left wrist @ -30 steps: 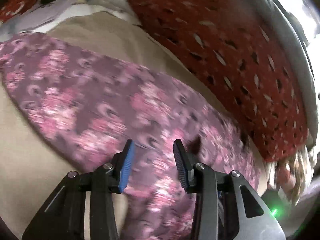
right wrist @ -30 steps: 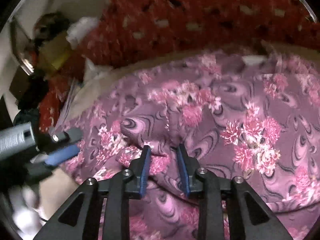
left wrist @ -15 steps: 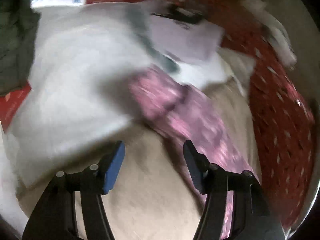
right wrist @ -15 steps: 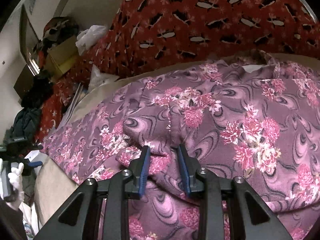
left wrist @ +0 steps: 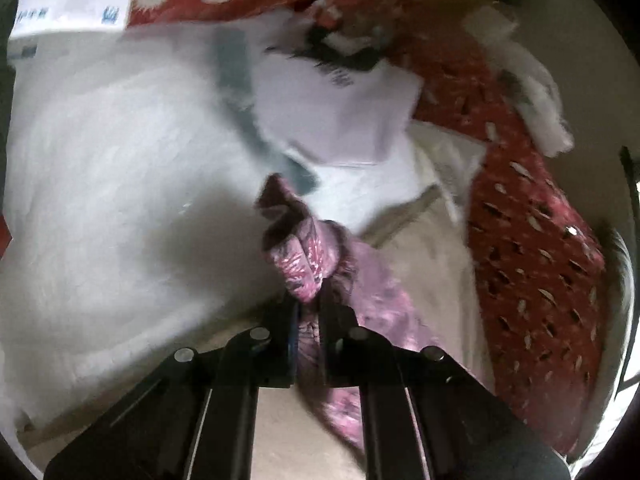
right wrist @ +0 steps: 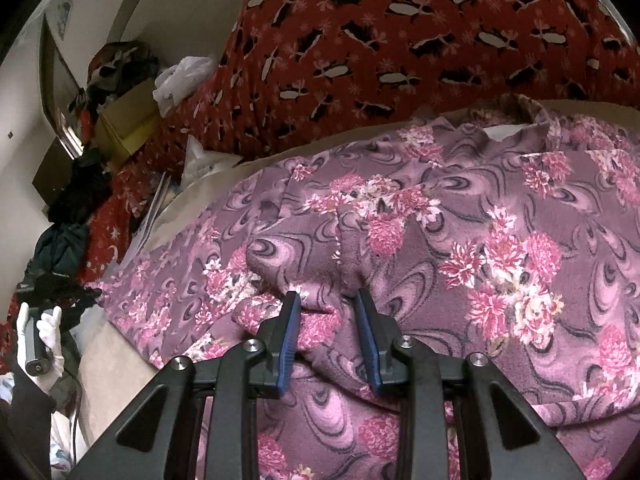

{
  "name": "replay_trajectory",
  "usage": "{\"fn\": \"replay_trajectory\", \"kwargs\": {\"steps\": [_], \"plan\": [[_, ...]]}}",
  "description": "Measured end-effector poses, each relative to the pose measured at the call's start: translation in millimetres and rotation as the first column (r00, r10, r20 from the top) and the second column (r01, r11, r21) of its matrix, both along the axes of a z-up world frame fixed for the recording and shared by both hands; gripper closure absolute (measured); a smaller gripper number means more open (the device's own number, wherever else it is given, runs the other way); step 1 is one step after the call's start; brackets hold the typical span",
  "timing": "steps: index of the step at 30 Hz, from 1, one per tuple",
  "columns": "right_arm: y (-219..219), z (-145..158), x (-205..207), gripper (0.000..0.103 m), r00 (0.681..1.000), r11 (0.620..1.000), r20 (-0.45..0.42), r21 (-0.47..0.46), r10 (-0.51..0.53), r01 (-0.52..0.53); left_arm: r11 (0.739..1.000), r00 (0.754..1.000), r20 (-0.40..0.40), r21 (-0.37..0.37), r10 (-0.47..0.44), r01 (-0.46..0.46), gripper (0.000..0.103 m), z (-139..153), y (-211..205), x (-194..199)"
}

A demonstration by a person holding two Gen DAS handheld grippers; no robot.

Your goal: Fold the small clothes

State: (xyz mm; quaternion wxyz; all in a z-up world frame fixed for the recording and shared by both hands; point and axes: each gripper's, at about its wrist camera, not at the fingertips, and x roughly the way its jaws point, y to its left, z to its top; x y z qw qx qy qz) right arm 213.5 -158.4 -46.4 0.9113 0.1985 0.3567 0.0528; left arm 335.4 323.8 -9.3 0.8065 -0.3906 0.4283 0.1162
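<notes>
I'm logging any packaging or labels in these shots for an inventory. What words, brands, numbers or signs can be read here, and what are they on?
Nothing can be read.
White label at top left of the left wrist view: blue marks, too blurred to read.
White paper on the pile: a dark printed patch, blurred, unreadable.
Small sheet on the wall in the right wrist view: too small to read.

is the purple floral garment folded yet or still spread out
Mostly spread: the floral garment lies open and rumpled on the beige surface, with no neat fold visible.
</notes>
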Motion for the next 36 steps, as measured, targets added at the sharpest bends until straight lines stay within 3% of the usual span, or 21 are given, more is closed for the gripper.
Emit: {"fn": "replay_trajectory", "kwargs": {"steps": [4,12,16,21,24,29,32,36], "plan": [[0,2,1,0.073,1.000,1.000,-0.011,0.005,0.001,-0.001,0.999,0.998,0.046,-0.002,-0.053,0.053,0.098,24,-27,1],[-24,22,-7,0.073,0.995,0.997,-0.093,0.075,0.017,-0.010,0.978,0.971,0.122,0.071,-0.205,0.198,0.098,76,-114,0],[-54,35,-29,0.070,0.995,0.997,-0.090,-0.061,-0.044,0.039,0.958,0.949,0.137,0.077,-0.283,0.275,0.098,87,-160,-1],[-104,34,-61,0.067,0.984,0.966,-0.106,-0.234,-0.142,0.114,0.927,0.916,0.138,0.073,-0.375,0.369,0.098,91,-224,-8],[-122,21,-76,0.066,0.980,0.960,-0.117,-0.249,-0.164,0.131,0.907,0.898,0.132,0.071,-0.421,0.415,0.098,90,-262,-12],[-118,14,-86,0.060,0.989,0.955,-0.053,-0.272,-0.140,0.121,0.870,0.863,0.112,0.045,-0.492,0.490,0.098,77,-321,-21],[-113,14,-83,0.054,0.991,0.950,-0.050,-0.293,-0.125,0.105,0.840,0.838,0.060,0.031,-0.542,0.542,0.098,54,-359,-25],[-117,14,-84,0.052,0.993,0.962,-0.041,-0.255,-0.114,0.099,0.810,0.810,-0.040,0.015,-0.585,0.586,0.098,8,-398,-27]]}}
